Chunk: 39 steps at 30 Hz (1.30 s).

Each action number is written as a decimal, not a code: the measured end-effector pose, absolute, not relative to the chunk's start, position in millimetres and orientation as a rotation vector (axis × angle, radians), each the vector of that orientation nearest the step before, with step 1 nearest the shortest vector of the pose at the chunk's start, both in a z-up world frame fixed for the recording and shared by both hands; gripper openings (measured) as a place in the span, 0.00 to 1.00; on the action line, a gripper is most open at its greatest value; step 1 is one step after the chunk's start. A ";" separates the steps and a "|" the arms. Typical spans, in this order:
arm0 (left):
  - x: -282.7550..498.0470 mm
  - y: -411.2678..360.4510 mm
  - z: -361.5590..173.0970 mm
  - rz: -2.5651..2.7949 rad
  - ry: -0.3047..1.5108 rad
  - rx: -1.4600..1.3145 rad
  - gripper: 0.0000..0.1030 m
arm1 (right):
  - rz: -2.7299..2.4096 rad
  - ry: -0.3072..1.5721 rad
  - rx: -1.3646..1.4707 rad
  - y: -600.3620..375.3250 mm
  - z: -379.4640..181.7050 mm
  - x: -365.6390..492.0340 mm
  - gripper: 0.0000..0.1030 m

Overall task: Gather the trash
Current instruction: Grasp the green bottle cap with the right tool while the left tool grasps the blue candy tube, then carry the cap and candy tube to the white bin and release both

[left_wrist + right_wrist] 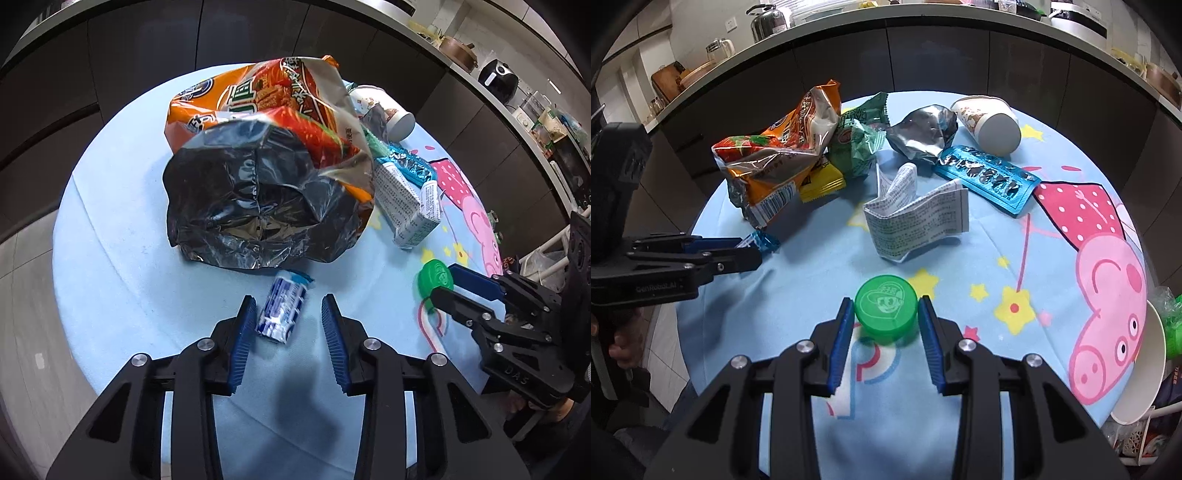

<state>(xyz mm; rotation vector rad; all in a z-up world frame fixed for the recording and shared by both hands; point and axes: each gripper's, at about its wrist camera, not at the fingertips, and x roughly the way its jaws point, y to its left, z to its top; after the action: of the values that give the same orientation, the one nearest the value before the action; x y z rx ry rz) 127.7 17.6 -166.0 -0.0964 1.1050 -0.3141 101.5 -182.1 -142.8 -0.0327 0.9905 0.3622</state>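
Trash lies on a round table with a light blue Peppa Pig cloth [1052,236]. My left gripper [288,314] is open around a small blue-and-white candy wrapper [282,312], its pads apart from it; the wrapper also shows in the right wrist view [759,240]. My right gripper [885,314] is open, its pads close on either side of a green bottle cap [886,312], which also shows in the left wrist view [436,278]. A big orange snack bag [258,162] with a foil inside lies beyond.
Further trash: folded printed paper [916,214], blue blister pack [986,177], tipped paper cup [988,123], green wrapper [858,144], yellow wrapper [822,184], crumpled foil [923,133]. A white bin rim [1145,369] stands at the table's right edge. Dark cabinets and a counter lie behind.
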 end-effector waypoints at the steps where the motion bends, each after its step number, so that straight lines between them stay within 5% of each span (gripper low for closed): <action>1: 127.4 16.7 -166.5 -0.309 1.107 -0.092 0.34 | 0.363 0.989 -0.029 -182.7 -142.1 101.4 0.35; 6: 126.7 11.4 -166.9 -0.298 1.110 -0.078 0.34 | 0.368 0.988 -0.017 -185.7 -142.4 100.9 0.35; 16: 124.8 7.5 -167.6 -0.277 1.126 -0.088 0.14 | 0.368 0.970 0.006 -192.0 -135.9 97.6 0.35; 39: 102.1 -100.7 -76.9 -0.525 0.941 0.006 0.14 | 0.212 0.803 0.156 -285.1 -83.7 65.4 0.35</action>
<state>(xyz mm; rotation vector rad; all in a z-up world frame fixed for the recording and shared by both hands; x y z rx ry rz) 102.1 -100.7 -76.9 0.0062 0.9409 -0.5254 65.4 -285.1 -83.7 0.1564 0.8034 0.2121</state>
